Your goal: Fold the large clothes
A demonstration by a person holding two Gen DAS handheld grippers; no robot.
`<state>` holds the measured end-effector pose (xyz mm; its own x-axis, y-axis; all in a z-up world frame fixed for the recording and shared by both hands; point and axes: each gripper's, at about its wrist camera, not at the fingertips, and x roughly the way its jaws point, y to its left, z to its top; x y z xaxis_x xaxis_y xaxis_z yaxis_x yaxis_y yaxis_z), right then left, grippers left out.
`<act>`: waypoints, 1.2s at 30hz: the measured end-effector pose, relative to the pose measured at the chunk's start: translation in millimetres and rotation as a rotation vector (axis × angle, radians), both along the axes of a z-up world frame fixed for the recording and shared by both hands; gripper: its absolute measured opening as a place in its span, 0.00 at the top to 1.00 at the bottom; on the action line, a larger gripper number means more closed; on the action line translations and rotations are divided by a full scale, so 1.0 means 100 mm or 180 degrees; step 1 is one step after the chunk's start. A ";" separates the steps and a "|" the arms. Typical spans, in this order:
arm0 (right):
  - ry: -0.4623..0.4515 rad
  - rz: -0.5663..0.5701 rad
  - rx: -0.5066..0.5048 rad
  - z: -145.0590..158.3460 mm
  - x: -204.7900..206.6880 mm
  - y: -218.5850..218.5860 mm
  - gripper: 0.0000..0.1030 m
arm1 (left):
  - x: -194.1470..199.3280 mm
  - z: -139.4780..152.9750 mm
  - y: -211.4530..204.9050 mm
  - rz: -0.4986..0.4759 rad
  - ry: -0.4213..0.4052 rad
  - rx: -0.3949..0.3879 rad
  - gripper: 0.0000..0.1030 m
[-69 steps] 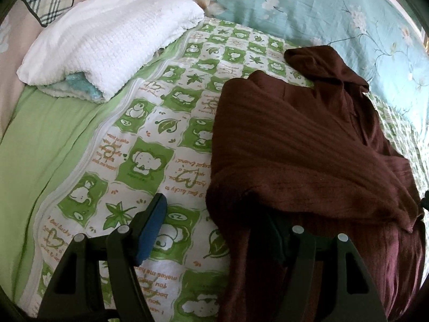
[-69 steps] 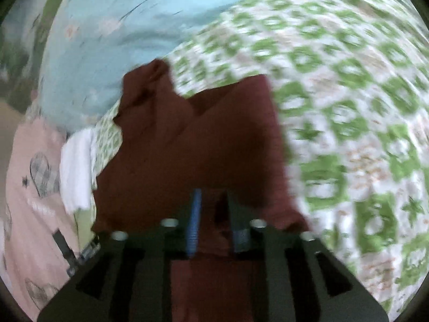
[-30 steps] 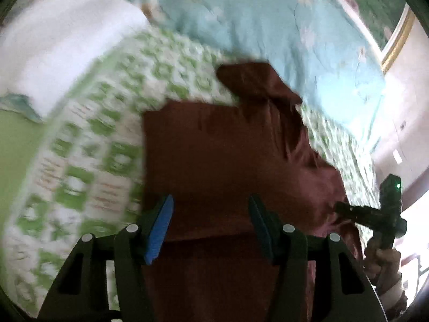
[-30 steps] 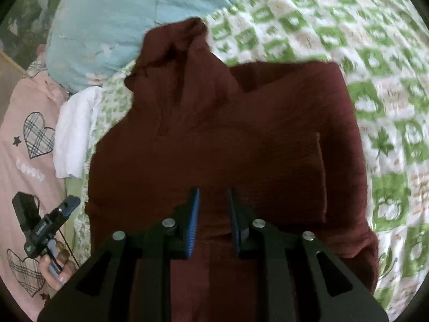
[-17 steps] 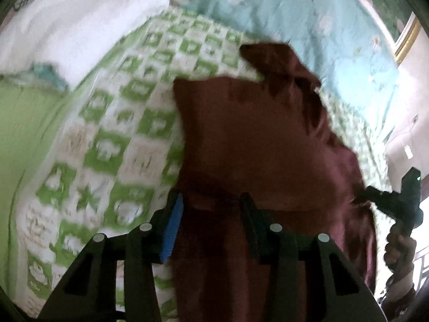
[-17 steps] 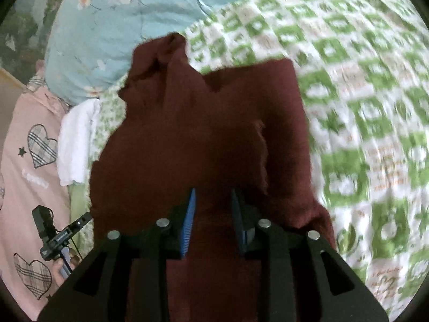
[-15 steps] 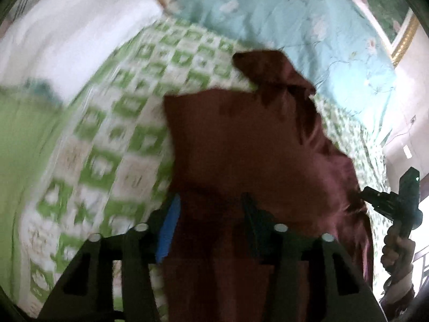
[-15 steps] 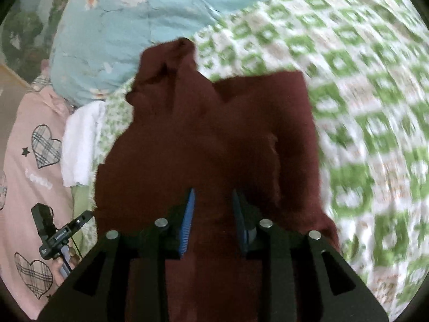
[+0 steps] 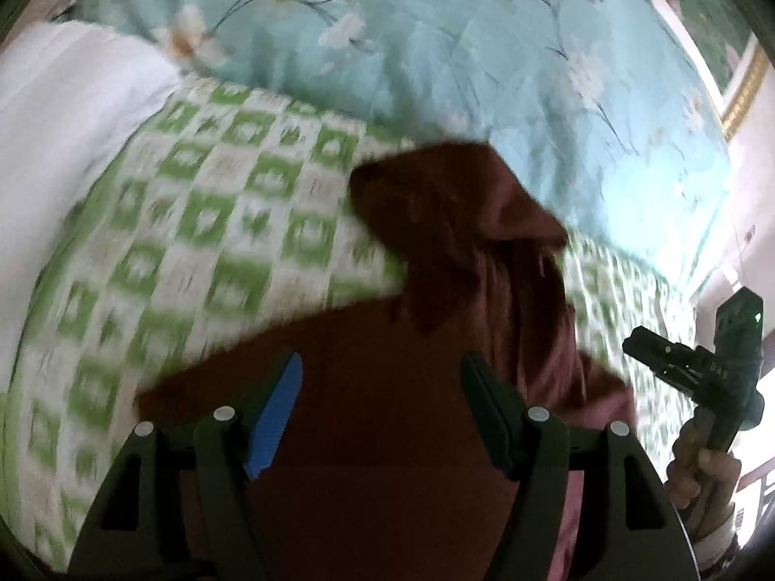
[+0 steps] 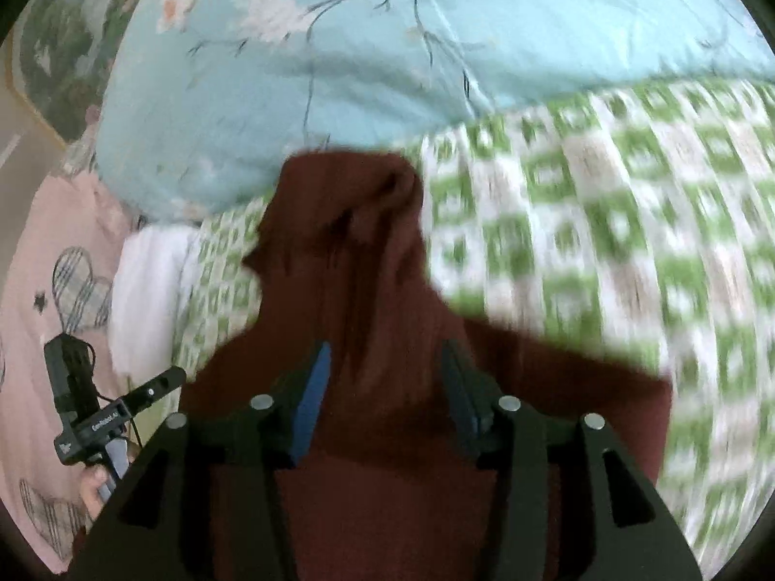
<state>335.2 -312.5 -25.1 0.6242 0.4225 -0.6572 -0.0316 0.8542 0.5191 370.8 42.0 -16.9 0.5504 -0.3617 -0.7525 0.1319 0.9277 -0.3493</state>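
Observation:
A dark maroon hooded garment [image 9: 387, 387] lies on the green-and-white checked bedsheet [image 9: 193, 242], its hood [image 9: 450, 193] toward the blue pillow. My left gripper [image 9: 382, 402] is open above the garment's body, nothing between its fingers. The right gripper shows in the left wrist view [image 9: 697, 368] at the garment's right side. In the right wrist view the garment [image 10: 387, 290] fills the middle, and my right gripper [image 10: 387, 387] is open over it. The left gripper shows in the right wrist view [image 10: 111, 411] at the left. Both views are blurred by motion.
A light blue floral pillow [image 9: 436, 48] lies behind the hood. A white folded towel [image 9: 58, 145] sits at the left. A pink sheet with heart prints [image 10: 48, 290] lies beyond the towel. The checked sheet [image 10: 629, 242] stretches right of the garment.
Both grippers have opened wider and moved forward toward the hood. The right gripper, narrowly closed on the cloth before, now stands open. The folded lower part now lies over the garment's body.

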 end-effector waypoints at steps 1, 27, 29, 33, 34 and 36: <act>0.0004 -0.0032 -0.0004 0.01 0.14 -0.02 0.52 | 0.11 0.00 -0.03 0.0008 -0.0010 0.0013 0.33; -0.0260 0.0360 -0.0254 0.06 1.09 0.25 0.87 | 1.55 -0.12 -0.59 -0.0404 -0.0129 -0.0160 0.88; -0.0323 0.0373 -0.0146 0.17 0.90 0.19 0.87 | 1.29 0.07 -0.61 -0.0491 -0.0287 -0.0193 0.88; -0.0400 0.0444 -0.0058 0.30 0.43 0.12 0.87 | 0.73 0.29 -0.59 -0.0616 -0.0515 -0.0165 0.88; -0.0415 0.0470 -0.0046 0.31 0.29 0.11 0.87 | 0.55 0.32 -0.57 -0.0651 -0.0545 -0.0175 0.88; -0.0405 0.0506 0.0013 0.30 0.00 0.11 0.87 | 0.29 0.33 -0.51 -0.0675 -0.0552 -0.0232 0.88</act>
